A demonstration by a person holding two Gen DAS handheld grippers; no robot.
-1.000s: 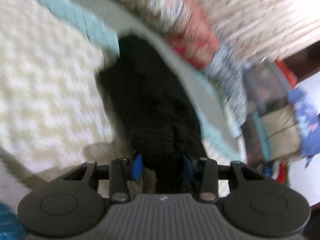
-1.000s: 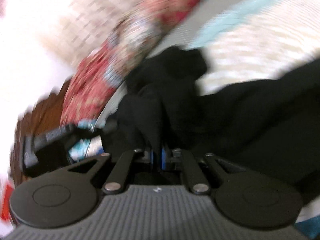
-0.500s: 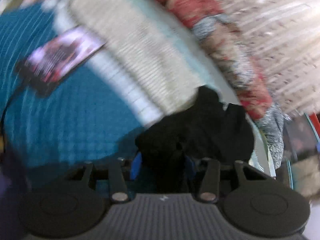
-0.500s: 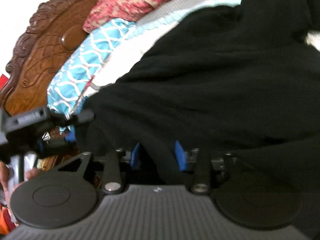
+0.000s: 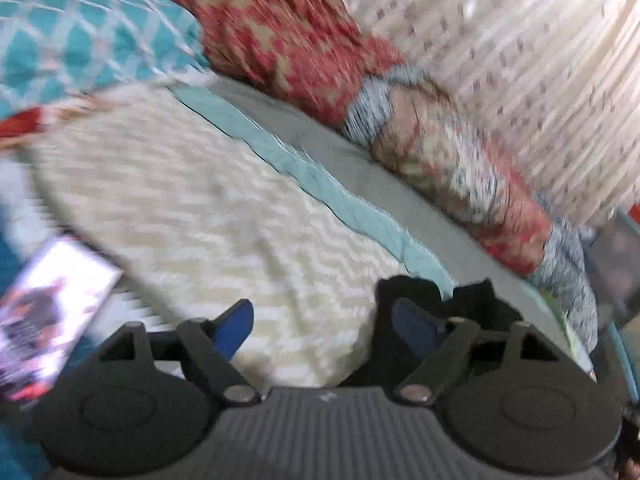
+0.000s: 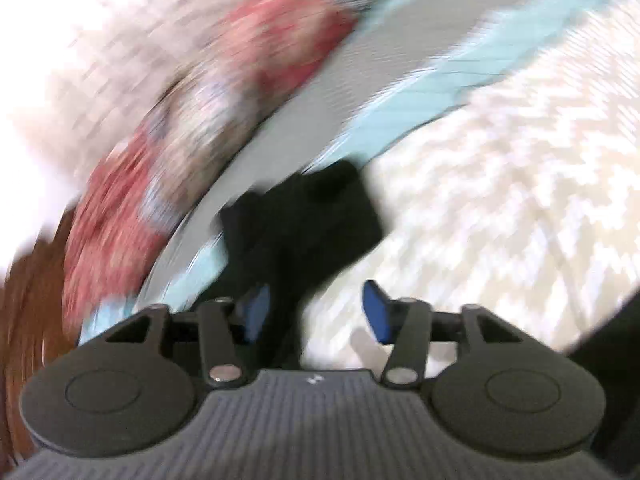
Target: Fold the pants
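Left tool (image 5: 322, 330) hangs over the bed with its blue pads spread wide and nothing between them. Taking the cream chevron blanket (image 5: 208, 216) as the landmark, the black pants (image 5: 452, 304) lie bunched at its far right edge in this view, where the pale teal border (image 5: 320, 184) meets the grey sheet, and the right-hand pad sits just against the dark cloth. A printed card or packet (image 5: 44, 312) lies off the blanket's left side.

Right tool (image 6: 316, 316) is likewise spread apart and empty. From its camera the pants (image 6: 308, 220) sit at the blanket's left edge, a dark fold trailing down between the pads without being gripped. Both views are smeared by motion, so the garment's exact layout is hard to read.

My judgement: the step in hand is a re-grasp. To do it well, slow down, find the two outer corners of the bundle, pinch only the cloth and not the blanket under it, and pull evenly so the fold lands flat.
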